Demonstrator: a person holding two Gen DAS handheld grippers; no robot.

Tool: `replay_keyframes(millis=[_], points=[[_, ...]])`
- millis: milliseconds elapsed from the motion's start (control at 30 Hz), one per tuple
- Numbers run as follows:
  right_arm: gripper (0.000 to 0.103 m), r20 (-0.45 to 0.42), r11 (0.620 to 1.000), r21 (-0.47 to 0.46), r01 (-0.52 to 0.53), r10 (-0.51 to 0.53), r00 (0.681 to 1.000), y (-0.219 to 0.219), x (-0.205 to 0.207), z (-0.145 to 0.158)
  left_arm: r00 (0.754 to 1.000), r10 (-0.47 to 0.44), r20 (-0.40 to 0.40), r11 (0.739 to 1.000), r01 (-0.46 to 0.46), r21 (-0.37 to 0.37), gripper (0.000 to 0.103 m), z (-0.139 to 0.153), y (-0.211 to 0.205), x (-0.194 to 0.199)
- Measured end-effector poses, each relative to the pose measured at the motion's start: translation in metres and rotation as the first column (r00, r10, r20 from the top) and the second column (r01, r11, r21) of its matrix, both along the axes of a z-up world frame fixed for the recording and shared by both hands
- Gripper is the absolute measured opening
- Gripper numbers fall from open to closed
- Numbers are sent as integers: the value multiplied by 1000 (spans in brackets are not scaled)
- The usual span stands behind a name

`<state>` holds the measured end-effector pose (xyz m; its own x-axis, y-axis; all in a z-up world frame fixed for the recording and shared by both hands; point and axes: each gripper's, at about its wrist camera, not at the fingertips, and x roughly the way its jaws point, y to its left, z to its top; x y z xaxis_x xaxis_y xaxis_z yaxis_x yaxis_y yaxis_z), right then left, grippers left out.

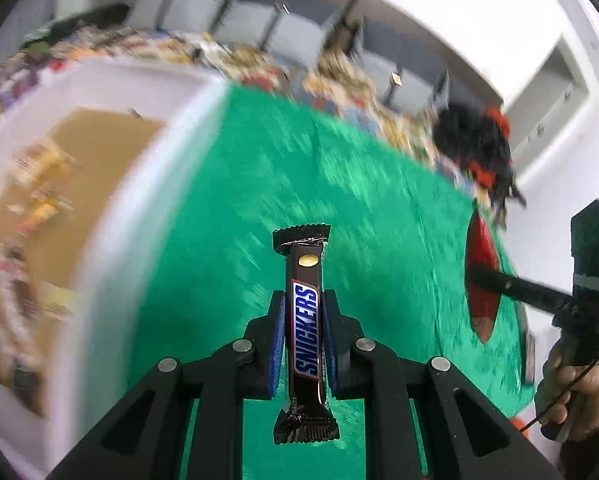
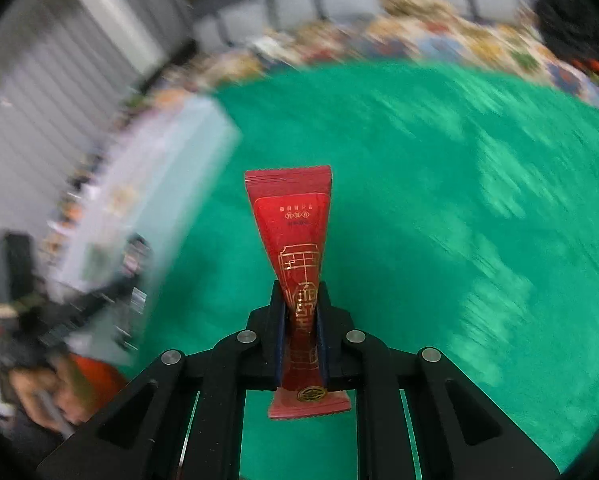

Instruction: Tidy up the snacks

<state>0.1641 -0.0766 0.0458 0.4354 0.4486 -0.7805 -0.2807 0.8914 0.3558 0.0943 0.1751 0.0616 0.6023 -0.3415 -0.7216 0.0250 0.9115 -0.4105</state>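
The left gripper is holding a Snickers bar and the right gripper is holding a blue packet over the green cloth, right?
Almost. The left gripper does hold the Snickers bar, but the packet in the right gripper is red with gold print, not blue. The right wrist view shows it pinched between the pads above the green cloth.

Bright even light, heavy motion blur, fisheye-warped dark corners
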Motion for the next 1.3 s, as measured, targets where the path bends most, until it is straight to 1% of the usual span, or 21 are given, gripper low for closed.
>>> replay_keyframes(millis=[100,167,267,367,400,433,467,500,533,600,667,733,800,833,900,933,967,1033,1100,1200,1300], points=[[14,77,991,99,-88,80,994,63,9,44,993,112,42,992,-114,54,17,24,57,-6],[14,108,977,141,-160,145,984,113,16,63,981,190,38,976,-193,104,17,27,92,-8],[14,130,954,144,-262,244,961,188,21,73,955,296,5,938,-292,187,17,16,141,-11],[19,120,930,136,-341,326,938,255,19,63,937,348,-29,905,-327,271,17,-4,170,-20],[20,117,929,129,-346,333,936,268,18,58,928,370,-39,890,-342,302,26,-12,176,-23],[37,117,931,111,-348,336,935,284,21,49,922,384,-49,880,-350,321,44,-18,181,-25],[62,117,932,97,-350,338,934,296,23,41,916,397,-56,872,-357,334,56,-22,183,-28],[66,119,936,74,-343,334,935,307,24,34,909,413,-53,862,-372,345,75,-25,186,-32],[66,128,942,55,-330,321,938,310,23,32,903,428,-28,850,-392,353,81,-25,187,-41],[66,155,949,31,-313,305,940,306,21,34,898,438,34,829,-419,370,82,-19,185,-62],[66,203,949,0,-316,309,929,299,12,40,900,432,64,817,-421,394,86,-13,182,-68],[67,259,950,-41,-311,311,914,292,3,49,897,428,113,792,-433,430,90,-4,177,-70],[72,350,954,-47,-298,295,889,280,-11,65,885,431,176,752,-460,472,96,10,171,-71],[81,397,959,-44,-281,275,876,274,-16,71,877,435,206,736,-478,479,103,16,167,-74],[90,493,972,-40,-230,220,842,264,-32,83,847,454,277,703,-531,474,103,32,160,-84],[91,519,975,-35,-220,206,830,261,-37,84,843,458,284,702,-538,467,103,36,160,-85],[91,504,972,-30,-235,218,836,262,-37,83,842,459,282,709,-539,454,103,41,159,-88],[90,321,943,-27,-330,321,891,276,-19,69,843,474,256,736,-538,410,103,46,163,-89],[90,211,937,-9,-348,342,916,281,-9,57,836,499,227,746,-548,377,103,48,167,-90],[90,235,944,-83,-320,331,914,288,-14,51,812,542,215,717,-580,386,103,48,169,-95],[90,247,942,-139,-305,332,910,292,-21,50,801,552,231,684,-593,425,103,48,170,-97]])
